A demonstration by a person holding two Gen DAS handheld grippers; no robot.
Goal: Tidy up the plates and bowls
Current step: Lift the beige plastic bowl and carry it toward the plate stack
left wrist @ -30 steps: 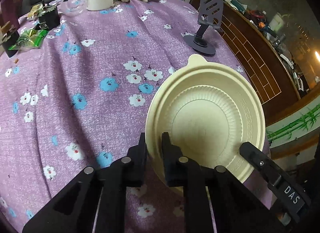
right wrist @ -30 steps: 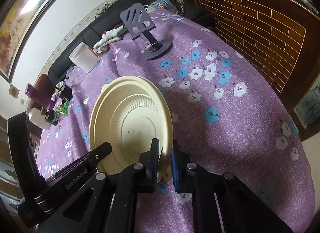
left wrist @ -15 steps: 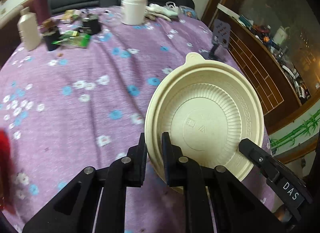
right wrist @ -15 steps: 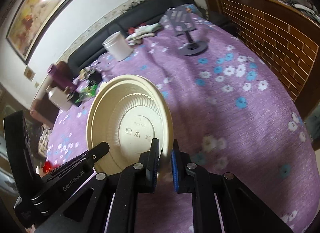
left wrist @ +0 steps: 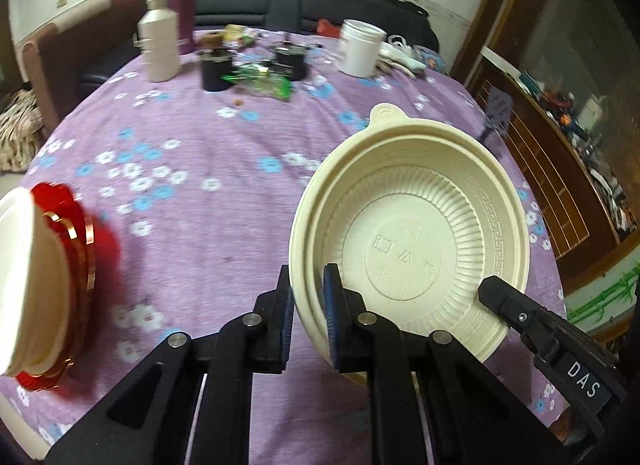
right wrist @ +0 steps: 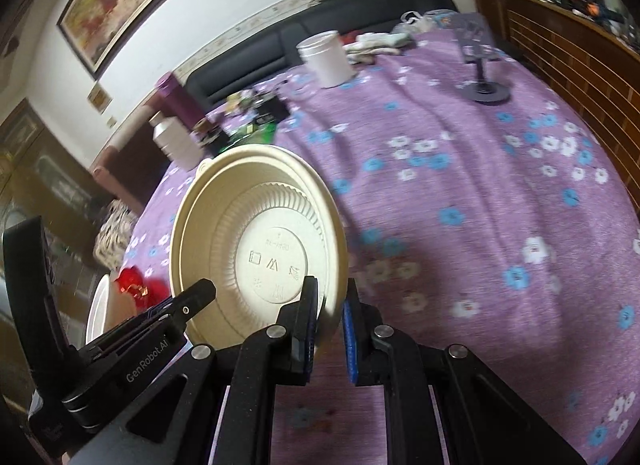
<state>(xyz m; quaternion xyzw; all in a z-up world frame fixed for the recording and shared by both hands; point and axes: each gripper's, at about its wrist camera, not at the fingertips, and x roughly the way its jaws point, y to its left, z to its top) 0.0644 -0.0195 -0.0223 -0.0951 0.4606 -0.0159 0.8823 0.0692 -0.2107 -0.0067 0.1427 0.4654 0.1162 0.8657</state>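
Through your left wrist camera, your left gripper (left wrist: pixel 309 307) is clamped narrow on the near rim of the cream bowl (left wrist: pixel 408 241), one pad on each side of the wall. The bowl is held up off the purple flowered tablecloth (left wrist: pixel 208 153), tilted so you look into its ribbed inside. Your right gripper (left wrist: pixel 496 291) reaches in from the lower right and pinches the opposite rim. At the left edge, blurred, a white bowl (left wrist: pixel 28 285) rests on a stack of red plates (left wrist: pixel 86 261).

Through your right wrist camera, your right gripper (right wrist: pixel 329 321) is likewise closed narrow on the rim of the cream bowl (right wrist: pixel 260 241), whose stamped underside faces you. Your left gripper (right wrist: pixel 200 291) grips the far rim at lower left. Beyond it sit the red plates (right wrist: pixel 134 285) and the white bowl (right wrist: pixel 98 307), well apart from the held bowl.
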